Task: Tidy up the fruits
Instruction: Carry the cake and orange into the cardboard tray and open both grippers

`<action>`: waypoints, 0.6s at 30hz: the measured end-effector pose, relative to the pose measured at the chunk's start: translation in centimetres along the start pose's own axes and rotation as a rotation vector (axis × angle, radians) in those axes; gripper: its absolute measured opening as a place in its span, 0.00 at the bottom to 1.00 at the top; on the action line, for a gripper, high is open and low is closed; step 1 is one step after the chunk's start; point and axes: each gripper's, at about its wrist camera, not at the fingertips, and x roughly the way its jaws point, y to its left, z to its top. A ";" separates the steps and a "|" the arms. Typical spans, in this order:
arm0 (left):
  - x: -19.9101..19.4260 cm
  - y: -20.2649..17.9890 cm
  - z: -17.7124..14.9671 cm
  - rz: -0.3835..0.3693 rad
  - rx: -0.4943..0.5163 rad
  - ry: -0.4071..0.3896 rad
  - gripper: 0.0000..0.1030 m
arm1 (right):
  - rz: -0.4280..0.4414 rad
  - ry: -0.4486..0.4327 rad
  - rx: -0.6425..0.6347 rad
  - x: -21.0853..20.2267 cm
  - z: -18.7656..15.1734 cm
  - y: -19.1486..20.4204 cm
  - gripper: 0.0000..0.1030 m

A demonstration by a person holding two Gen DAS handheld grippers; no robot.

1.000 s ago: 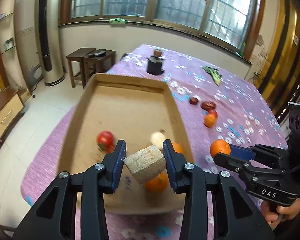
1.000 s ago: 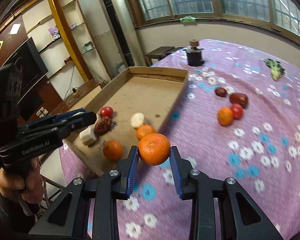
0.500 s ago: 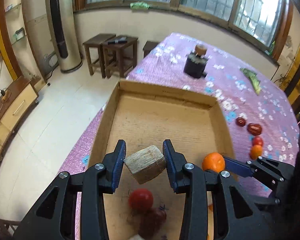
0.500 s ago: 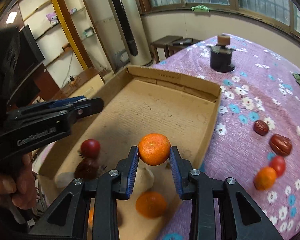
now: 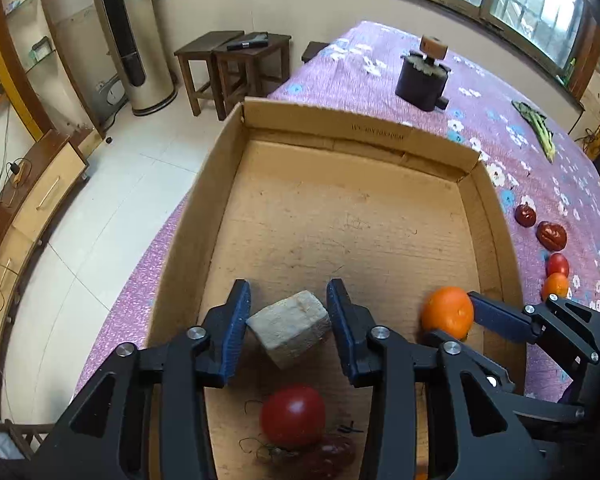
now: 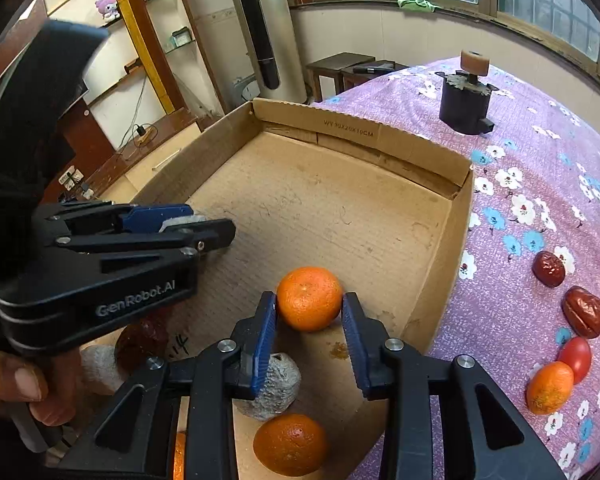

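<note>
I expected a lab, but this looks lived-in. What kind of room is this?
Most likely a living room in someone's home. A floral purple tablecloth covers the table, a tall standing air conditioner stands beside wooden stools, and wall shelves hold a plush toy.

Matt corrugated cardboard box (image 5: 352,136), floral cloth table cover (image 6: 512,304), dimpled glossy orange (image 6: 309,298), rough pale block (image 5: 290,328).

Soft window daylight (fisheye-warped edges)

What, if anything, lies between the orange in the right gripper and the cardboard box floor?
Nothing visible. The orange sits between the right gripper pads, low over bare floor of the cardboard box; the jaws have just been opening.
</note>
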 end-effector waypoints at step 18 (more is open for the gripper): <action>-8.5 -3.7 -4.0 -0.090 -0.013 -0.190 0.67 | -0.001 -0.169 0.149 -10.7 -6.1 -3.8 0.58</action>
